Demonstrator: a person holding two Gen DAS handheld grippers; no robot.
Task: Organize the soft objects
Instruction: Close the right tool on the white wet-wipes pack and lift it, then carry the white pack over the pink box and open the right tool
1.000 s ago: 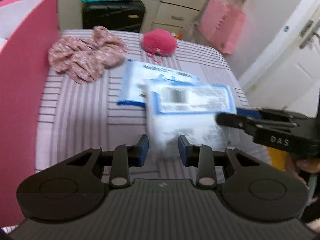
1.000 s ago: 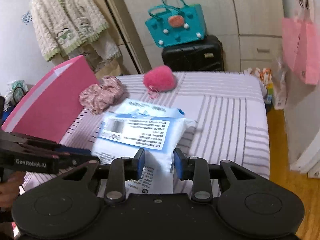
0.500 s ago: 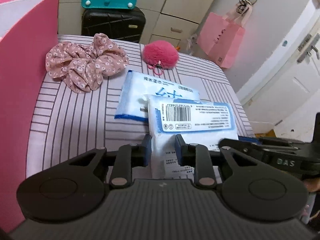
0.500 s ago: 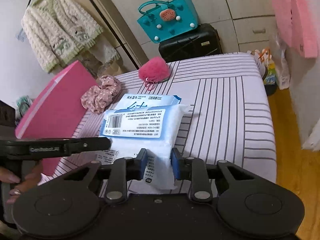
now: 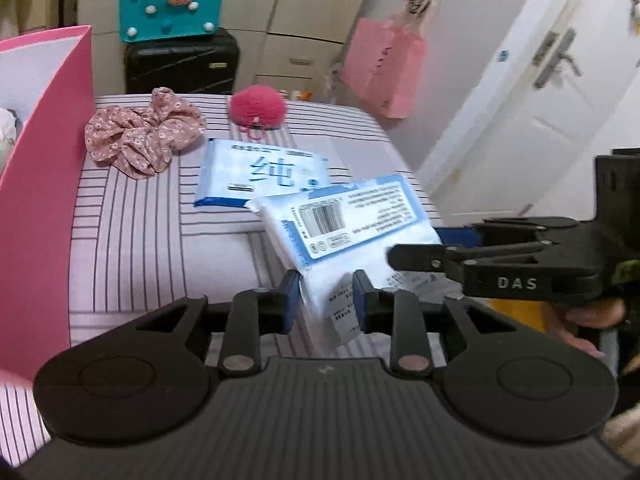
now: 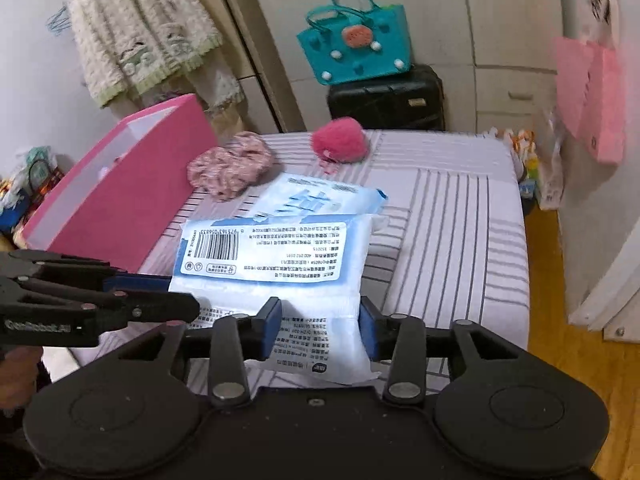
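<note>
The left tongs (image 5: 326,300) are clamped on the near corner of a soft white and blue plastic pack of tissues (image 5: 344,216) with a barcode label. Their jaws have just been easing apart, yet the blue pads press the wrapper from both sides. The right tongs (image 6: 320,328) reach in from the other side, and their jaws have just been opening too, with the same pack's end between them. The pads seem to touch both its edges, though blur makes it hard to judge how firmly. The pack sits tilted between the two tools, its far end over the striped lilac bed (image 5: 132,240).

A second, flat blue and white pack (image 5: 260,172) lies on the bed just beyond it, partly hidden by the first in the right wrist view. Farther back a pink floral fabric scrunchie (image 5: 144,140) rests near a tall pink storage box (image 5: 44,184) that stands at the bed's left edge. A fluffy magenta pompom (image 5: 258,106) lies near the far edge, apart from the scrunchie.

Behind the bed a teal felt handbag (image 5: 172,0) sits on a black suitcase (image 5: 180,64). A pink paper bag (image 5: 384,68) hangs by the white door. A person's hand (image 5: 592,316) grips the right tool.
</note>
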